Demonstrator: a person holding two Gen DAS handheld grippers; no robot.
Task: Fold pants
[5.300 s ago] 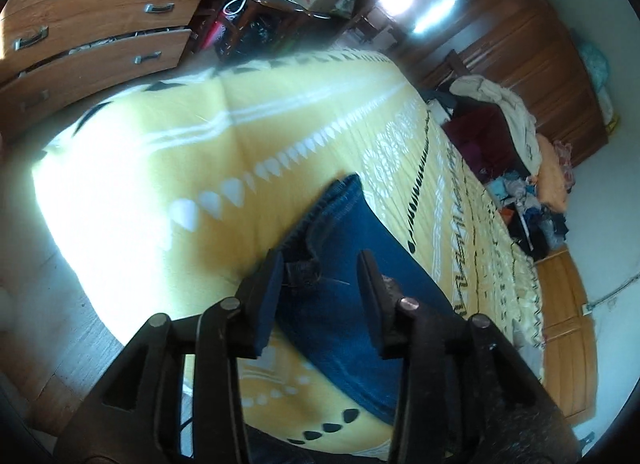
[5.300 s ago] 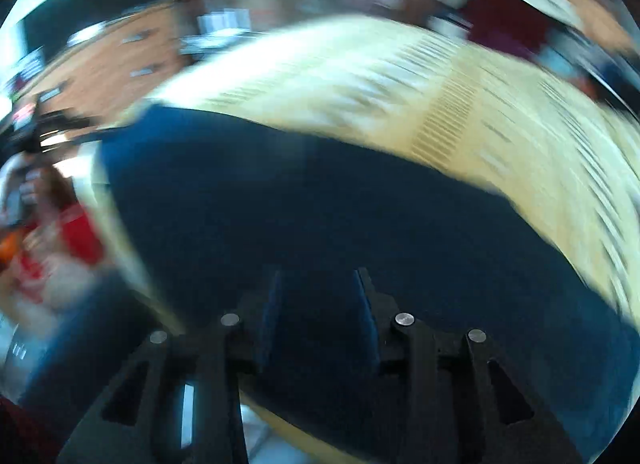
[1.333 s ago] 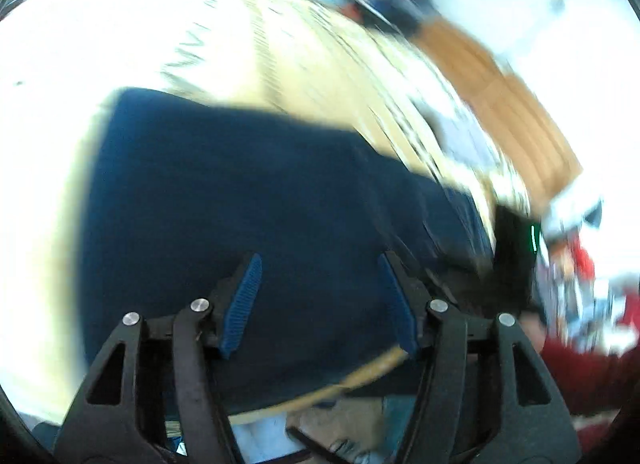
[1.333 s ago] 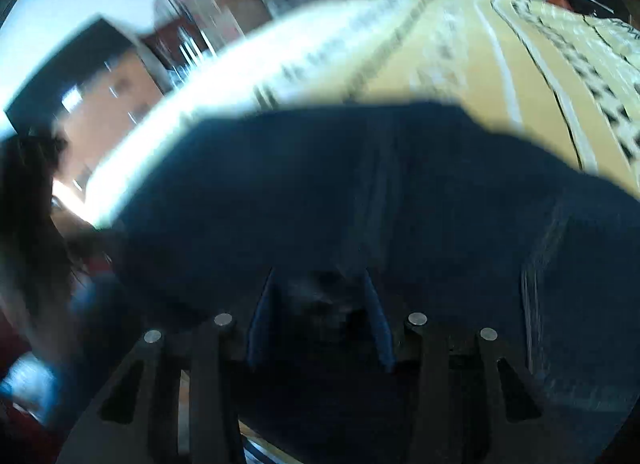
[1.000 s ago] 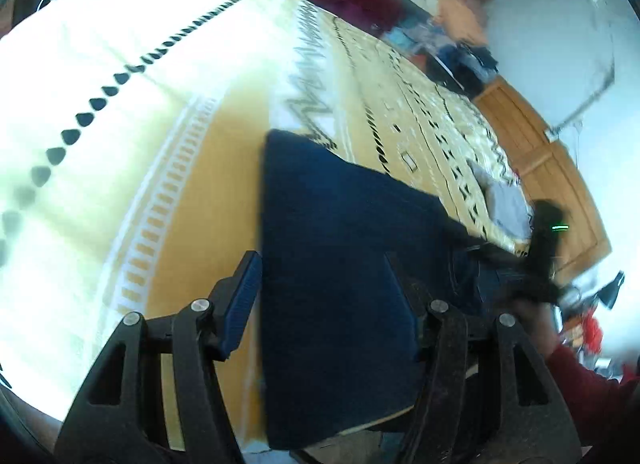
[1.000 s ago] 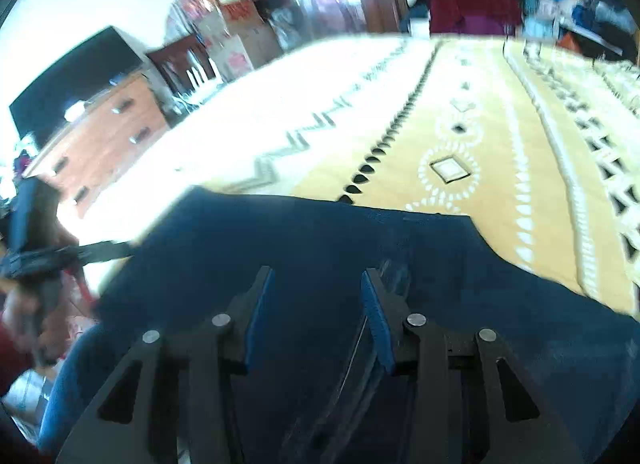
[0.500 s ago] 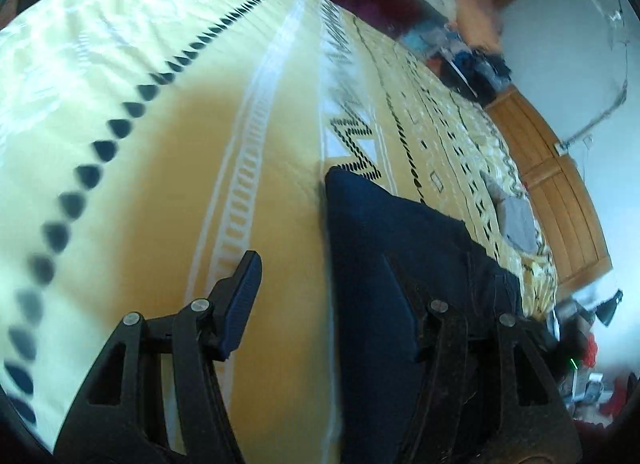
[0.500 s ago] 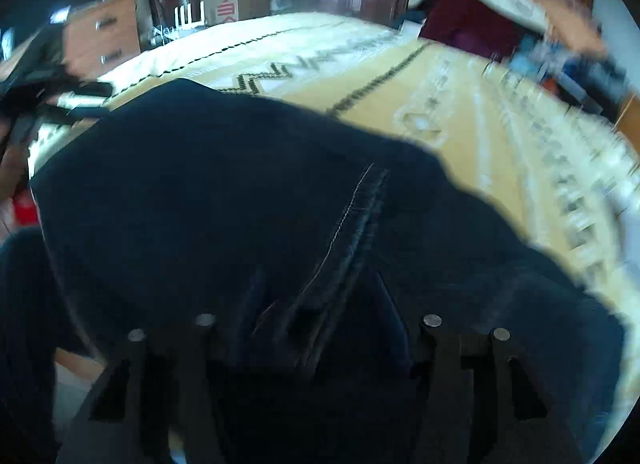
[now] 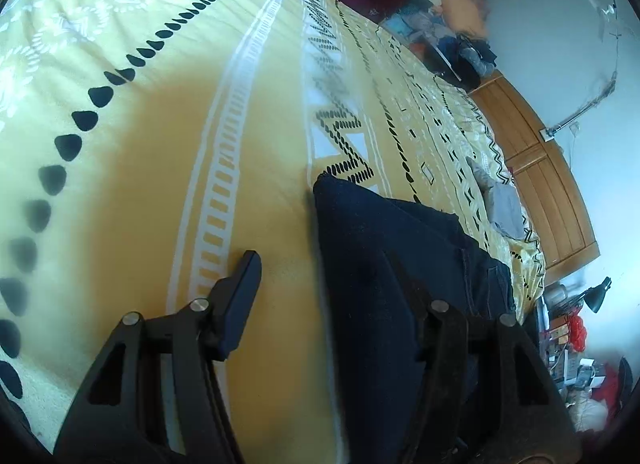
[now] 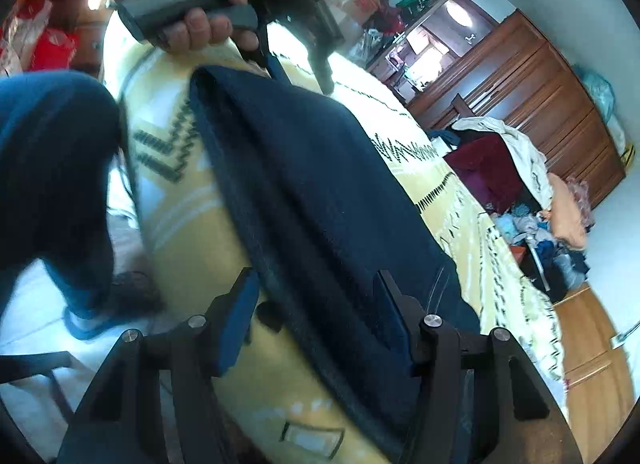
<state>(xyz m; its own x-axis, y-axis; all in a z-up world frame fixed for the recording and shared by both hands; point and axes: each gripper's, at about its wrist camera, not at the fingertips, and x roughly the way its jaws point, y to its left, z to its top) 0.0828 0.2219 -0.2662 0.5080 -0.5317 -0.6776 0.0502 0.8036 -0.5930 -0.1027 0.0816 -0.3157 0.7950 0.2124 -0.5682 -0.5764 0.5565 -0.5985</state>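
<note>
Dark blue jeans (image 9: 384,264) lie folded in a long strip on the yellow patterned bedspread (image 9: 160,112). My left gripper (image 9: 324,284) is open, its jaws astride the jeans' left edge near one end. In the right wrist view the jeans (image 10: 320,192) run away from me. My right gripper (image 10: 316,304) is open over their near end, nothing between the jaws. The left gripper (image 10: 300,64) also shows there, held in a hand at the jeans' far end.
The bed's near edge and pale floor (image 10: 32,344) lie at left, with the person's blue-clad leg (image 10: 52,164). A clothes pile (image 10: 512,160) and wooden wardrobe (image 10: 532,92) stand beyond. A wooden headboard (image 9: 548,192) and grey cloth (image 9: 504,208) are at right.
Both grippers have pulled back and swung from over the jeans to their two ends. The jeans now lie flat as a narrow folded strip. Both jaws stay open.
</note>
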